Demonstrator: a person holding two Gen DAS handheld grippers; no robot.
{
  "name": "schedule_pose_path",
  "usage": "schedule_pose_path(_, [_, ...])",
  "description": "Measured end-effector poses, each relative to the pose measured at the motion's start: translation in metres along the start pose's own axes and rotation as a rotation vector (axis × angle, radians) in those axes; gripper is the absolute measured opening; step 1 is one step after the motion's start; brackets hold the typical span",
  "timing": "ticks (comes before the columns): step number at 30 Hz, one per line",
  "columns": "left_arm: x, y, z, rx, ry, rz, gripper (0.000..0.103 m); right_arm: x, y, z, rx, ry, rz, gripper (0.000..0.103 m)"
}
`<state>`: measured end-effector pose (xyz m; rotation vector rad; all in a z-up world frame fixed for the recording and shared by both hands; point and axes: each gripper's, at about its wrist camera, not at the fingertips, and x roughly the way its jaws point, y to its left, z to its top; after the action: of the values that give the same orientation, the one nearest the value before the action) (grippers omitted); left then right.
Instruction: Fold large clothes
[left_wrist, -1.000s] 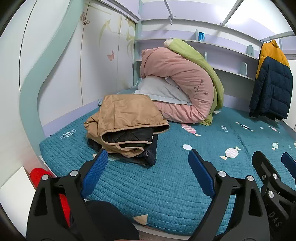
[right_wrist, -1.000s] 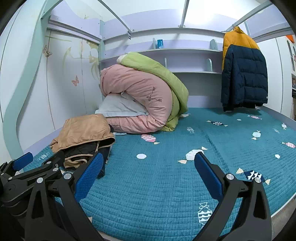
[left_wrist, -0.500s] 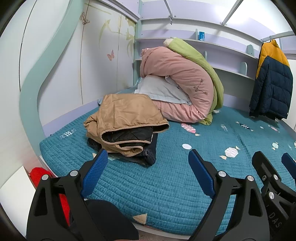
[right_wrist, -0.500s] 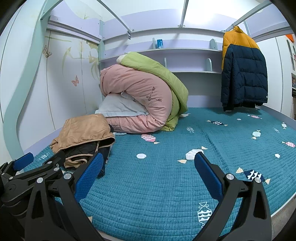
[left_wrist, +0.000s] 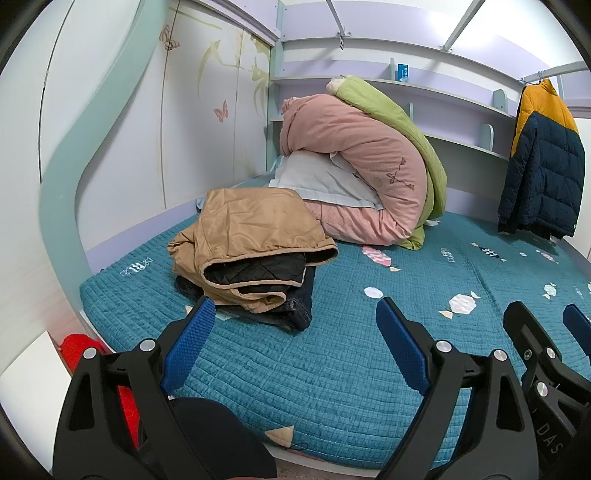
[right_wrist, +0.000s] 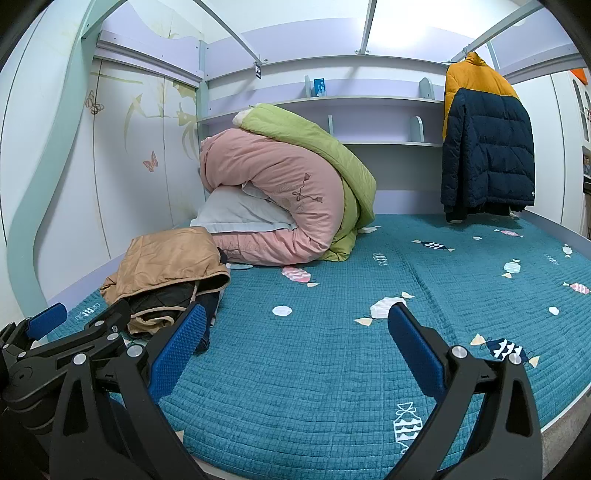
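Observation:
A folded tan jacket (left_wrist: 251, 236) with black lining lies on top of folded dark clothes (left_wrist: 291, 314) at the near left of the teal bed (left_wrist: 332, 369). The pile also shows in the right wrist view (right_wrist: 170, 266). A navy and yellow puffer jacket (left_wrist: 539, 173) hangs at the back right, and shows in the right wrist view too (right_wrist: 484, 147). My left gripper (left_wrist: 295, 339) is open and empty, low over the bed's front edge, just short of the pile. My right gripper (right_wrist: 295, 347) is open and empty beside it, to the right.
A rolled pink and green duvet (left_wrist: 365, 173) over a white pillow (left_wrist: 321, 181) sits at the back. Shelves (right_wrist: 369, 103) line the back wall. A wardrobe (left_wrist: 147, 110) stands left. A red object (left_wrist: 77, 347) lies below the bed's left corner.

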<state>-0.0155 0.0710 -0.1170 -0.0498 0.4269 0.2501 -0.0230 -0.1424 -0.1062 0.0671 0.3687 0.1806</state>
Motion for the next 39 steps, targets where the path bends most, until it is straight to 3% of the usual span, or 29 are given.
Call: schedule_pose_path(39, [-0.0006, -0.0007, -0.0055, -0.010, 0.015, 0.008, 0.090, 0.0013, -0.0042, -0.0001, -0.004, 0.008, 0.011, 0.095])
